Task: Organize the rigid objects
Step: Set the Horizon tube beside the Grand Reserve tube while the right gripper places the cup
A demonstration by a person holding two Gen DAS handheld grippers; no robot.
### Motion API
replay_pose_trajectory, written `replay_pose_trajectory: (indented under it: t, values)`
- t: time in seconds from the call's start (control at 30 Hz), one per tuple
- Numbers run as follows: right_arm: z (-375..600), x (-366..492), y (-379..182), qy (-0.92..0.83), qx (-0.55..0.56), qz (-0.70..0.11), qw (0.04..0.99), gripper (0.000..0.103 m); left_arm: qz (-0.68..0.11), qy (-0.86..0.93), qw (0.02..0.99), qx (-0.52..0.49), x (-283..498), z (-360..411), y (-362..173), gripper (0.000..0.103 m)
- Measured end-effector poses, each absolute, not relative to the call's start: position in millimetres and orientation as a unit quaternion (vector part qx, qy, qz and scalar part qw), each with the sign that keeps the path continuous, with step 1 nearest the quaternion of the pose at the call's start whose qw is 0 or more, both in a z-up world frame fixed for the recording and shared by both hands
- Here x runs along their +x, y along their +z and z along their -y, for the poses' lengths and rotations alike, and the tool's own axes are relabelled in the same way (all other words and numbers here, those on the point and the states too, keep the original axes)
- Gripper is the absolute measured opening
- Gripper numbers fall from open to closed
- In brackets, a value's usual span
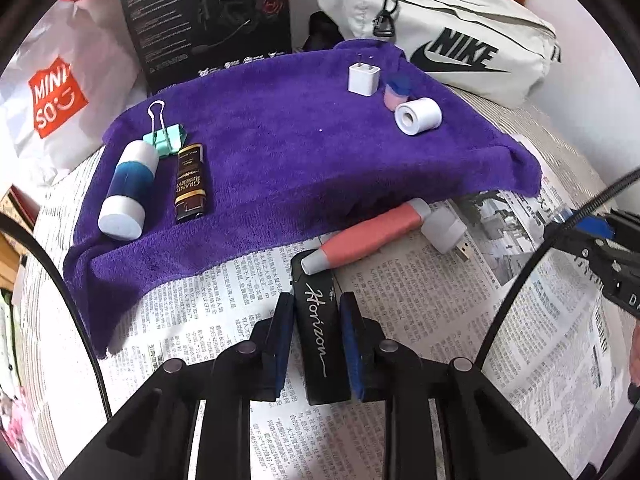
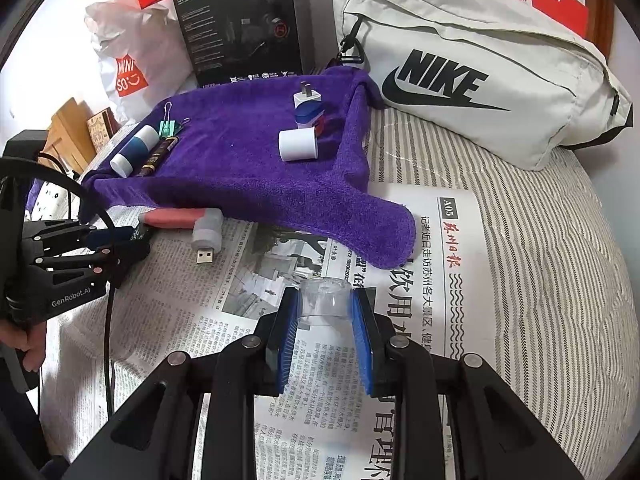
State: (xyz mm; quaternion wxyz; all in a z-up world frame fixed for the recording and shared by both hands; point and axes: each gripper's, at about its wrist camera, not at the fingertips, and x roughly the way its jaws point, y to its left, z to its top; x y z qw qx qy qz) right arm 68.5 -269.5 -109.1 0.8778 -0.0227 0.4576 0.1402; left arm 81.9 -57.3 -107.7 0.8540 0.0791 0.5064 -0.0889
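Observation:
My left gripper [image 1: 316,312] is shut on a black box lettered "Horizon" [image 1: 318,332], which lies on the newspaper [image 1: 420,320]. A pink tube with grey ends [image 1: 368,236] rests against the box's far end, beside a grey USB light [image 1: 448,232]. My right gripper [image 2: 325,308] is shut on a clear plastic cap [image 2: 325,300] over the newspaper. On the purple towel [image 1: 280,152] lie a white-and-blue cylinder [image 1: 126,192], a brown lighter [image 1: 191,184], a mint binder clip [image 1: 166,138], a white charger plug [image 1: 363,78], a small pink-and-blue item [image 1: 396,90] and a white roll [image 1: 418,115].
A cream Nike bag [image 2: 480,68] sits at the back right on the striped bedding [image 2: 540,260]. A black headset box [image 2: 244,24] and a white Miniso bag [image 2: 128,68] stand behind the towel. A black cable [image 2: 108,320] hangs from the left gripper, held by a hand [image 2: 28,344].

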Motion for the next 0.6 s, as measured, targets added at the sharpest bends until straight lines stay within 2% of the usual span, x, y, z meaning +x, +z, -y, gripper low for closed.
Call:
replay_pose_trajectory:
  t: [0.6]
  values:
    - [251,69,-102,0.153,-0.040,-0.450,0.879,0.027,-0.496,-0.086,0.864,-0.007,65,-8,-95,0.022]
